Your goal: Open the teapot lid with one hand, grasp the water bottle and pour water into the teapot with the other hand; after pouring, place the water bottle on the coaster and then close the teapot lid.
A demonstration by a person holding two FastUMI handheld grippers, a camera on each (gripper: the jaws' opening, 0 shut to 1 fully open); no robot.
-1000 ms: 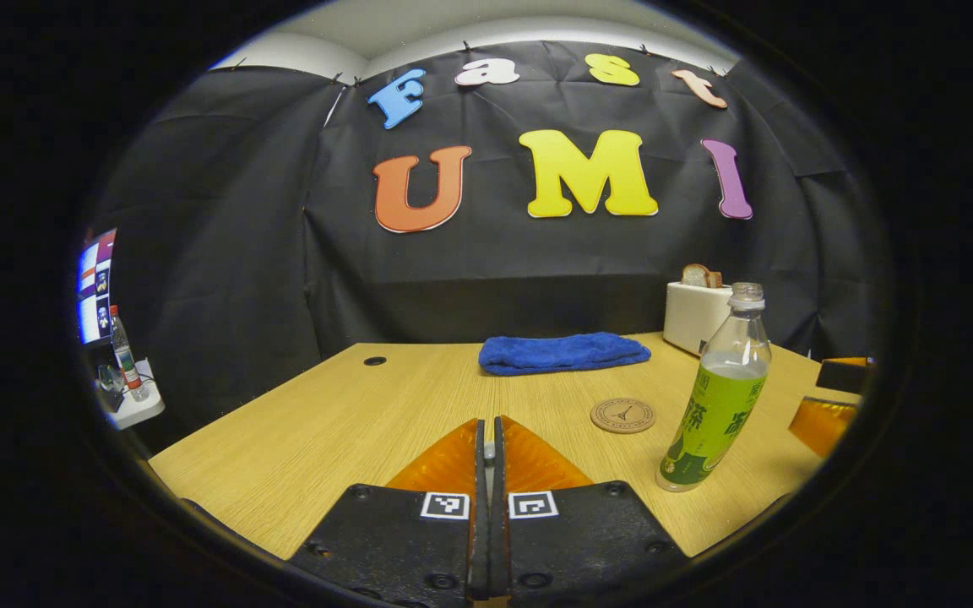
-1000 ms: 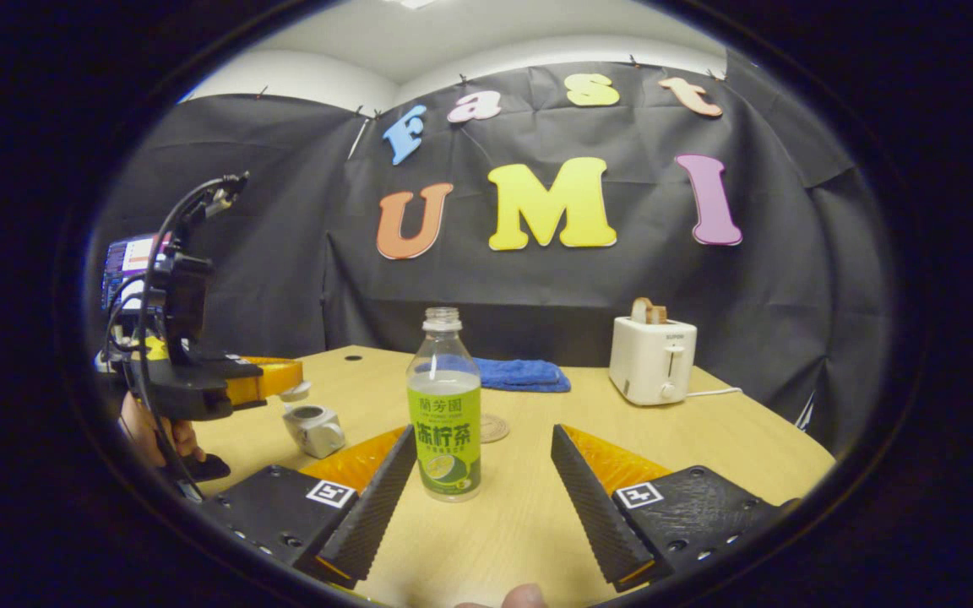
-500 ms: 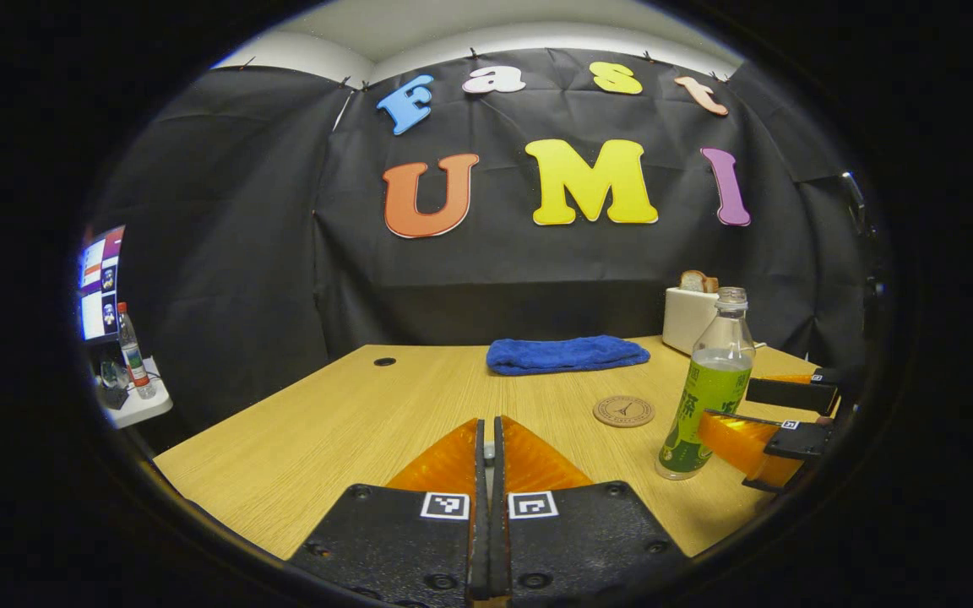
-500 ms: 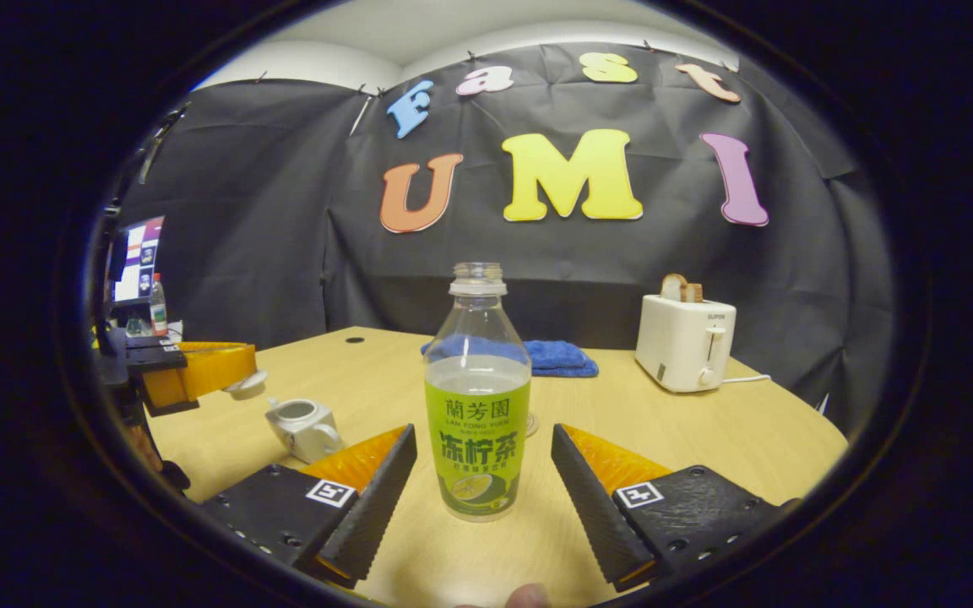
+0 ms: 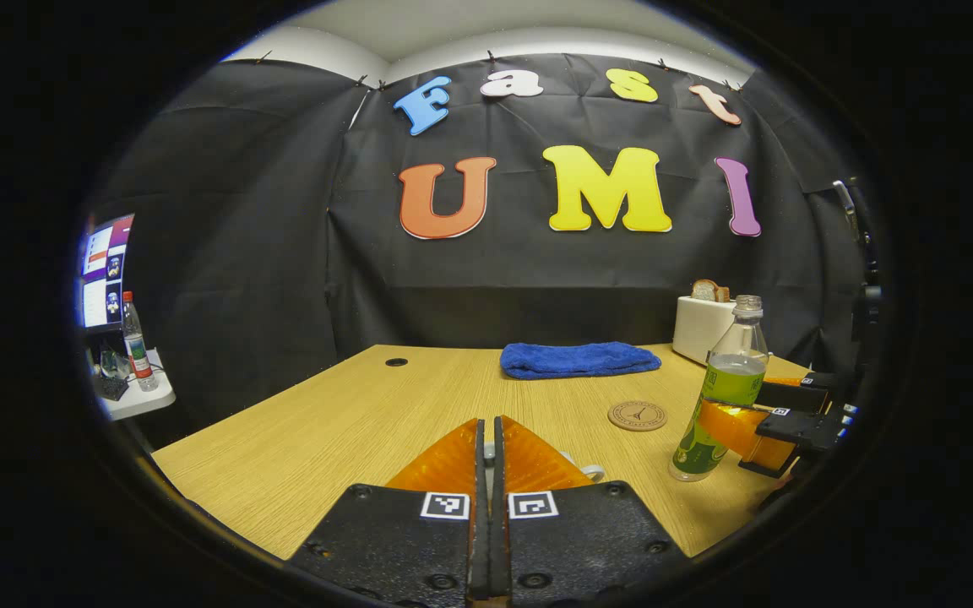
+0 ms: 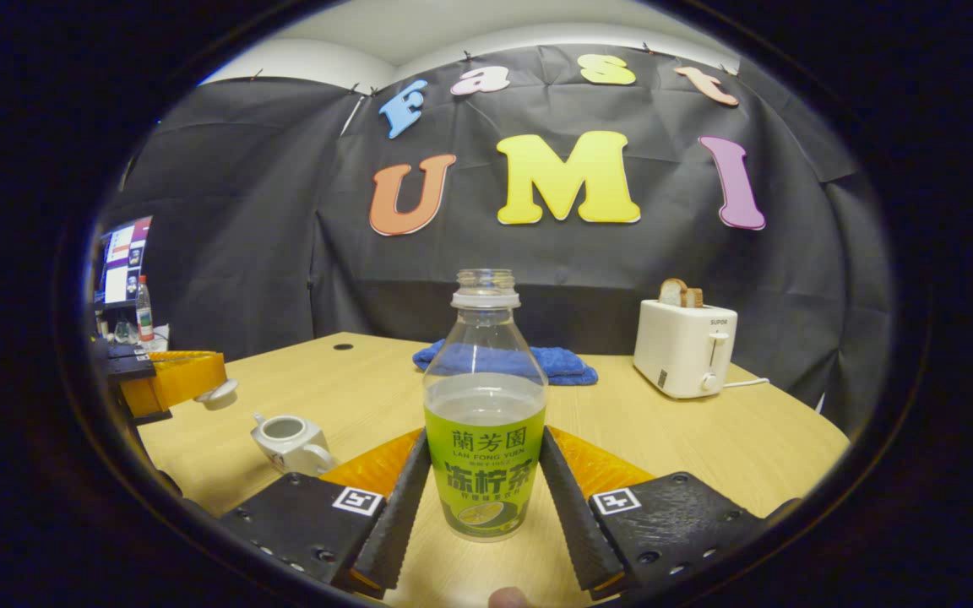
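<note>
Here the right gripper (image 6: 484, 498) clamps both fingers against the water bottle (image 6: 485, 422), upright on the table (image 6: 706, 439), its green label in Chinese characters. The left gripper (image 5: 489, 439), fingers together, pinches the teapot lid (image 6: 218, 393) above the open teapot (image 6: 288, 441).

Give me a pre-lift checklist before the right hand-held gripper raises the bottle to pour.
1. Right hand-held gripper closed on the water bottle, both fingers against its label: ok.
2. Bottle uncapped, upright, liquid inside: ok.
3. Teapot open, mouth showing: ok.
4. Teapot lid held clear by the left hand-held gripper, off to the side of the pot: ok.
5. Coaster free for the bottle afterwards: ok.
6. Grip firm enough to tilt without slipping: cannot tell.
</note>
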